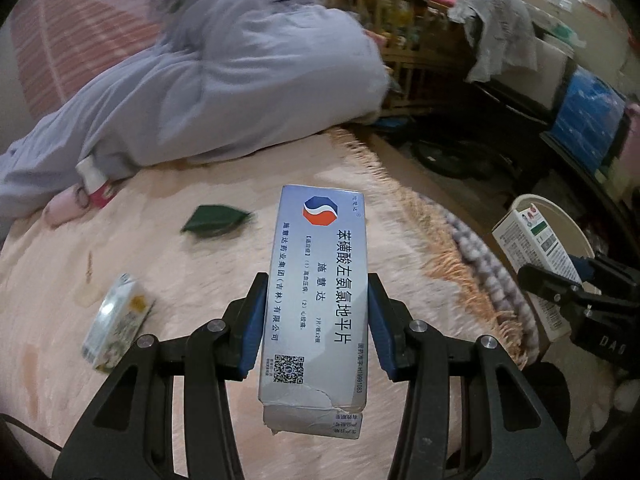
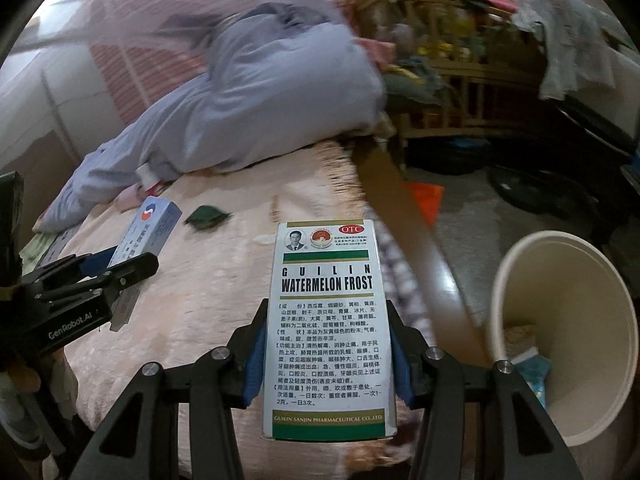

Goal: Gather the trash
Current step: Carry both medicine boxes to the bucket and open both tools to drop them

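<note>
**Two boxes lifted, bin not yet reached**

Low centre of the left wrist view: left gripper (image 1: 316, 320) pinching a silver box (image 1: 316, 300) by its long sides, torn end nearest the lens. Low centre of the right wrist view: right gripper (image 2: 326, 356) clamped likewise on a white box (image 2: 328, 332) labelled Guilin Watermelon Frost. Lower right of that view: cream bin (image 2: 516, 280) on the floor beside the bed, mouth tilted toward the camera, some scraps already at its bottom. Neither box over the rim yet; both above the pink blanket (image 1: 200, 280). Lower left of the left view: small carton (image 1: 116, 320) lying on the blanket, apparently still to collect. Mid left, farther off: green wrapper (image 1: 216, 220), also untouched. Upper left, farthest: grey bedding (image 1: 224, 80), blurred. Judged partway: some trash binned, two pieces in transit, at least two left.
</note>
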Action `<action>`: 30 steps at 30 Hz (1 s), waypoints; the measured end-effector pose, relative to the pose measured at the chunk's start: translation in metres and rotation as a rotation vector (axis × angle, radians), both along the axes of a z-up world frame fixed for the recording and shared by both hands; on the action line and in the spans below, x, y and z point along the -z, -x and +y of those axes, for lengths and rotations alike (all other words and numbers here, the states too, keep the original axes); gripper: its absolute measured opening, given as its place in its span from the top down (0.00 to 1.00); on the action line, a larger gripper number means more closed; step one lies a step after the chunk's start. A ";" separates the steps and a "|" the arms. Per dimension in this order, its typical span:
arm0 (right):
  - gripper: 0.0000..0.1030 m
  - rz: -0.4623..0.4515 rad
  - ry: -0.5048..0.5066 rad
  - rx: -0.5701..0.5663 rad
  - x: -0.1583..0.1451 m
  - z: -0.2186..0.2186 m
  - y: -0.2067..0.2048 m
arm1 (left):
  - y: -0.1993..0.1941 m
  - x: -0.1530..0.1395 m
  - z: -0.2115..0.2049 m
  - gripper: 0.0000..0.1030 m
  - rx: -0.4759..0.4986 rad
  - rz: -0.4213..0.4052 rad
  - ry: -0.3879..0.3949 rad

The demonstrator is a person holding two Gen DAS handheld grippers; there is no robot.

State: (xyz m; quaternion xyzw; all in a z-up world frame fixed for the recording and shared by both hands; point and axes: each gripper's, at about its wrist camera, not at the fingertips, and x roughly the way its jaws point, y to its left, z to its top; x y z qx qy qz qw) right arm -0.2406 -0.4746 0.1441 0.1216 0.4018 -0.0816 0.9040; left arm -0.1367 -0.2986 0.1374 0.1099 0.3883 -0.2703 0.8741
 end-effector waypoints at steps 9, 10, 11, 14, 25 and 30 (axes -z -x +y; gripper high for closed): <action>0.52 0.003 -0.017 0.131 0.001 -0.059 0.029 | 0.006 0.000 -0.056 0.56 0.098 -0.020 -0.014; 0.52 0.004 -0.017 0.142 0.002 -0.064 0.032 | 0.007 0.001 -0.062 0.56 0.109 -0.021 -0.016; 0.52 0.005 -0.018 0.159 0.002 -0.071 0.036 | 0.008 0.001 -0.068 0.56 0.119 -0.021 -0.018; 0.52 0.008 -0.025 0.198 0.005 -0.086 0.044 | 0.011 0.002 -0.085 0.56 0.148 -0.025 -0.024; 0.52 0.040 -0.025 0.369 0.022 -0.145 0.080 | 0.019 0.007 -0.153 0.56 0.280 0.071 0.050; 0.52 0.070 -0.047 0.440 0.038 -0.171 0.089 | 0.027 0.010 -0.190 0.56 0.363 0.148 0.108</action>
